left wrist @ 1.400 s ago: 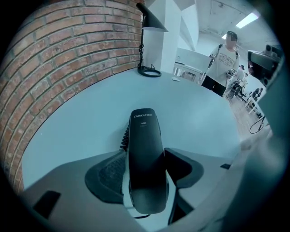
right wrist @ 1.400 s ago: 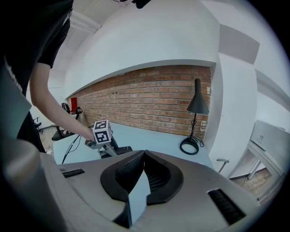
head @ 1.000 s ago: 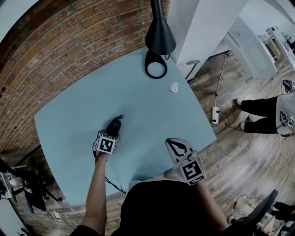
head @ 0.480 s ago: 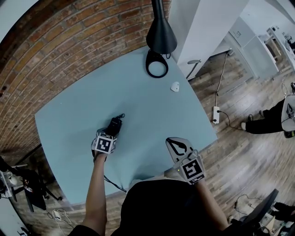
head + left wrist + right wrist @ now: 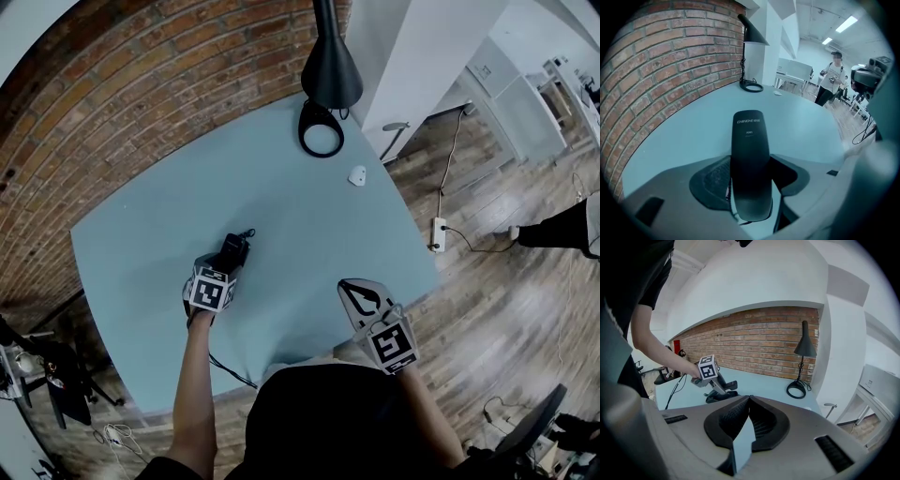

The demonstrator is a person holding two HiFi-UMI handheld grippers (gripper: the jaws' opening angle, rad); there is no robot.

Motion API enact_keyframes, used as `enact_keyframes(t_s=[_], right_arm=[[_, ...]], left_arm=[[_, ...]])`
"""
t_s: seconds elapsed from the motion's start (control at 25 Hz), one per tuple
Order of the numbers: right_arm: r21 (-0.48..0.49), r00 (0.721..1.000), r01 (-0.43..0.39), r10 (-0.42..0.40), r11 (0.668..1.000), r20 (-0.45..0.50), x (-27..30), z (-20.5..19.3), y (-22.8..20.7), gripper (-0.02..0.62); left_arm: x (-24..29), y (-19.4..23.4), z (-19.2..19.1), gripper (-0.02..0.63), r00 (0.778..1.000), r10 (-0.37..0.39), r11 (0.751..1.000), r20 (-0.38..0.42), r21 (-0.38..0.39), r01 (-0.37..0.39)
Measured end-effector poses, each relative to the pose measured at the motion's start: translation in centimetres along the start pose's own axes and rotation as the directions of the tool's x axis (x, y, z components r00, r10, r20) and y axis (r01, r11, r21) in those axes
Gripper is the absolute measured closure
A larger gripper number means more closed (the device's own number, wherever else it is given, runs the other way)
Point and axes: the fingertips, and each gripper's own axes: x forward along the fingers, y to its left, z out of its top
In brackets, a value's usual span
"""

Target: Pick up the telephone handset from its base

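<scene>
My left gripper (image 5: 221,269) (image 5: 750,174) is shut on the black telephone handset (image 5: 750,154) (image 5: 232,251), with a pad on each side of its lower half. The handset sticks out beyond the jaws and hangs tilted a little above the light blue table (image 5: 309,225). In the right gripper view the handset (image 5: 727,386) is raised off its dark base (image 5: 720,397), which sits on the table just under it. My right gripper (image 5: 358,296) (image 5: 749,401) hovers near the table's front edge, shut, with nothing between its jaws.
A black desk lamp (image 5: 328,66) with a ring foot (image 5: 321,139) stands at the far corner, with a small white object (image 5: 357,175) beside it. A brick wall (image 5: 141,84) runs behind the table. A cord (image 5: 230,367) hangs off the front edge. A power strip (image 5: 438,234) lies on the wooden floor.
My left gripper has risen with the handset, lifting it away from the base. The right gripper has kept still. A person at the right has walked mostly out of view.
</scene>
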Motion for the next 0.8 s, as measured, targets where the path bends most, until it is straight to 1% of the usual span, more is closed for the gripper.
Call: enact_keyframes(t_s=[0.24, 0.32, 0.48, 0.8], right_arm=[[-0.012, 1.0, -0.005, 0.005, 1.0, -0.001, -0.1, 0.2, 0.6, 0.572], [-0.016, 1.0, -0.008, 0.008, 1.0, -0.003, -0.1, 0.2, 0.8, 0.572], [-0.013, 1.0, -0.014, 0.014, 1.0, -0.009, 0.0, 0.3, 1.3, 0.572], [-0.049, 0.998, -0.056, 0.056, 0.997, 0.001, 1.1, 1.1, 2.7, 0.572]], left_arm=[[-1.5, 0.6, 1.1, 0.329, 0.998, 0.024, 1.0, 0.053, 0.0, -0.024], [-2.3, 0.9, 1.7, 0.33, 0.996, 0.03, 1.0, 0.086, -0.011, -0.029], [-4.4, 1.5, 3.4, 0.33, 0.984, 0.035, 0.998, 0.173, -0.062, -0.025], [-8.7, 2.8, 5.6, 0.33, 0.959, 0.08, 0.995, 0.272, -0.074, -0.062]])
